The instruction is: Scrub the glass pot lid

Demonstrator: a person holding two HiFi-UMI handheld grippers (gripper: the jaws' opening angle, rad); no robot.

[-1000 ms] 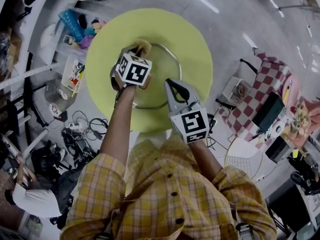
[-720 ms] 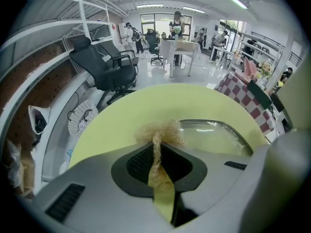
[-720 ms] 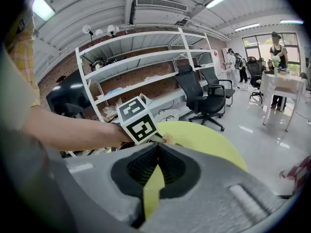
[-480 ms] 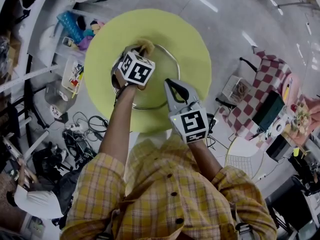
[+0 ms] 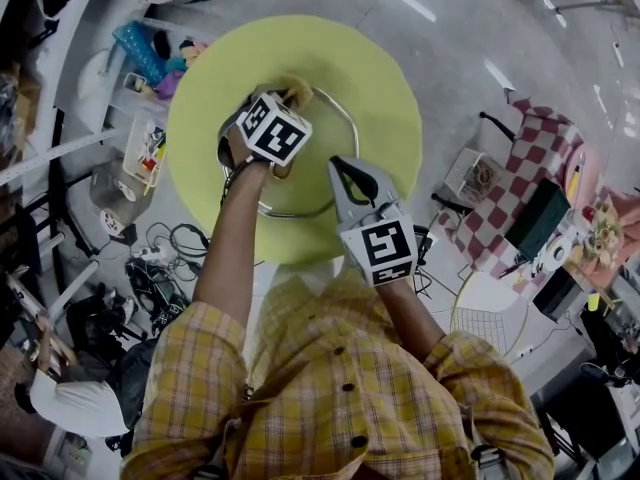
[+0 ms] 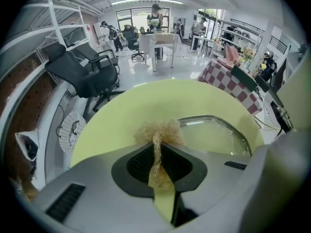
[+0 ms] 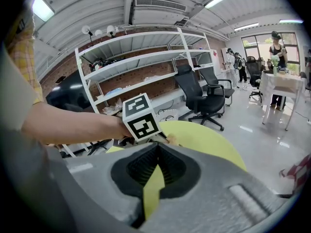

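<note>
Glass pot lid (image 5: 305, 180) lying flat on the round yellow-green table (image 5: 385, 78).

A tan, stringy scrubber (image 6: 158, 131) sits at the lid's far rim. The left gripper (image 6: 156, 143) pinches it tight between its 2 jaws, and the fluffy end sticks out past the tips. The right gripper (image 5: 346, 173) has its 2 jaws closed with nothing in them. Its tip is by the lid's near right rim. I cannot tell if it touches. A checked cloth (image 5: 530, 173) lies well off to the right.
</note>
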